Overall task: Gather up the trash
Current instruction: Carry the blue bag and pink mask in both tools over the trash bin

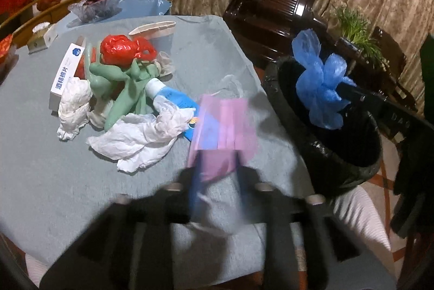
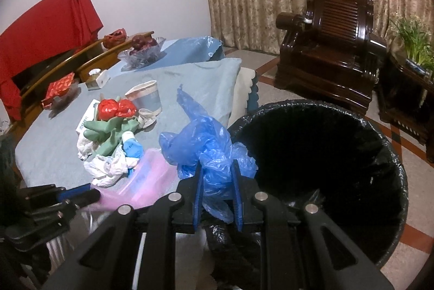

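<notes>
My left gripper [image 1: 217, 167] is shut on a pink face mask [image 1: 225, 124] and holds it above the grey-blue tablecloth [image 1: 54, 159]; the view is blurred. My right gripper [image 2: 217, 176] is shut on a crumpled blue plastic bag [image 2: 206, 143] at the near rim of the black-lined trash bin [image 2: 379, 127]; the bag [image 1: 320, 83] hangs over the bin [image 1: 352, 165] in the left wrist view. A trash pile lies on the table: red bag [image 1: 122, 48], green glove [image 1: 122, 89], white tissues [image 1: 135, 138], blue-white tube [image 1: 171, 94], paper cup [image 1: 157, 29], white box [image 1: 65, 70].
A glass bowl of dark fruit [image 2: 141, 48] and a small tissue box [image 2: 97, 78] stand at the table's far side. A dark wooden armchair [image 2: 331, 45] and a potted plant [image 2: 415, 37] stand behind the bin. A red cloth [image 2: 46, 26] hangs at the left.
</notes>
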The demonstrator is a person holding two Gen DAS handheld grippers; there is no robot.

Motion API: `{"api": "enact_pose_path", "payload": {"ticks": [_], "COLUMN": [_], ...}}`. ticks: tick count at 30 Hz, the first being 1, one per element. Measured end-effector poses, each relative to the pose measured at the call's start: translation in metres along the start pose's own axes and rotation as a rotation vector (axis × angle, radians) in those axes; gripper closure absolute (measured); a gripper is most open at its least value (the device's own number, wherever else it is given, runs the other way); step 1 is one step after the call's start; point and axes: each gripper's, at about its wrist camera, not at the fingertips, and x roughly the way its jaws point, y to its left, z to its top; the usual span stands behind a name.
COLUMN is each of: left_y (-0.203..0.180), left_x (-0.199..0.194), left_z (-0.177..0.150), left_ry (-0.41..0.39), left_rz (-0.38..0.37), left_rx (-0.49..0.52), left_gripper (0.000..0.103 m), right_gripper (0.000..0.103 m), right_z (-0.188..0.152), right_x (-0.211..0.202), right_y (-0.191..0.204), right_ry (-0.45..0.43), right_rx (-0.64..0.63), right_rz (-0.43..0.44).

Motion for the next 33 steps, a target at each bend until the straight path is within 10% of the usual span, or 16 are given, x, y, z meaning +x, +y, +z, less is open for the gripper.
{"api": "enact_pose_path", "payload": {"ticks": [15, 22, 33], "left_y": [-0.017, -0.018, -0.023], "left_x": [0.045, 0.054, 0.027], "left_z": [0.002, 0.012, 0.024], "left_ry": [-0.003, -0.008, -0.077], "left_rz": [0.091, 0.059, 0.014], "left_rx": [0.095, 0.075, 0.056], "left_gripper": [0.041, 0.095, 0.102], "right_gripper": [0.084, 0.083, 0.083], "right_z": [-0.001, -0.002, 0.001], "right_x": [0.009, 0.012, 0.006], "right_y": [-0.009, -0.010, -0.014], "right_ry": [0.016, 0.022, 0.002], "right_rx": [0.025, 0.029, 0.034], "right_rz": [-0.009, -0.010, -0.026]}}
